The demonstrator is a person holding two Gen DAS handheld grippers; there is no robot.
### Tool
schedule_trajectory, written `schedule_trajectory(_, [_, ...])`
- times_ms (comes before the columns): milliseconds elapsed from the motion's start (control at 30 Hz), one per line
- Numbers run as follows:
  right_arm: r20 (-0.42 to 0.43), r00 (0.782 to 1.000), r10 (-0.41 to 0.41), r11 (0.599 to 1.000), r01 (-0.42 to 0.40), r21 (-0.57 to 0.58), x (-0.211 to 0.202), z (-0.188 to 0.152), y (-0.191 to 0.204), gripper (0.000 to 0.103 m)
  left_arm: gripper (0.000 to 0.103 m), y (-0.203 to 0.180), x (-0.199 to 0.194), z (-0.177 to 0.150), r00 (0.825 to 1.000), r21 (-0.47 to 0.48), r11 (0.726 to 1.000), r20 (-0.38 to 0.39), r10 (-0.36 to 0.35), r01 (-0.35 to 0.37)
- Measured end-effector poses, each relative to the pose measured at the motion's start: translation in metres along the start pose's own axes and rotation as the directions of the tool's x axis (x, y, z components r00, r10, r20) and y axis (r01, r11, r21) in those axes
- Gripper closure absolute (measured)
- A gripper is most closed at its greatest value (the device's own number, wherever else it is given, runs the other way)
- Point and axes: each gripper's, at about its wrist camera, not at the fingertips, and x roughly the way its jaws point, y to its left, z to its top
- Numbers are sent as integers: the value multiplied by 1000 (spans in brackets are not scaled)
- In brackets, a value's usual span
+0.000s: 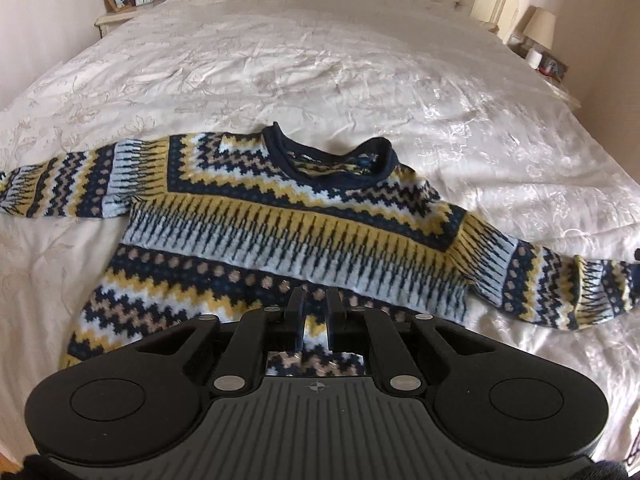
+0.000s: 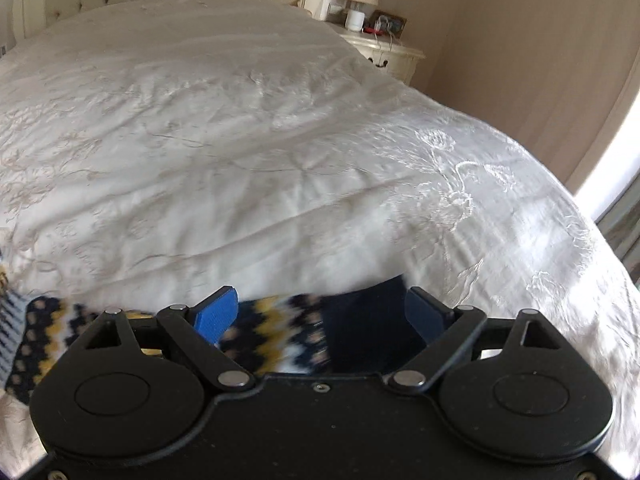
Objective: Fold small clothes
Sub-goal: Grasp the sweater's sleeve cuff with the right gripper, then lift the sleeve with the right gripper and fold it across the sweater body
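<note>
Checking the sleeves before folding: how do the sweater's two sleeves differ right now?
The picture-left sleeve lies straight out from the body; the picture-right sleeve angles down toward the camera. The picture-left sleeve's cuff is cut off by the frame; the other's navy cuff shows. Both share the zigzag pattern.

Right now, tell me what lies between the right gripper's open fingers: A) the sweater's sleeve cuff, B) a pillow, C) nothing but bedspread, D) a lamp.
A: in the right wrist view the sleeve cuff of the sweater lies between the right gripper's spread fingers.
</note>
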Motion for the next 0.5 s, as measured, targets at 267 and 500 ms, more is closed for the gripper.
schedule_trajectory(267, [-153,976,155,982,-135,131,46,5,-59,20,93,-12,0,2,1000,-5,1000,-12,7,-7])
schedule_trajectory(500, [-232,947,224,971,-198,131,55,6,-66,88,93,-21,2,2,1000,7,1000,-19,-3,4])
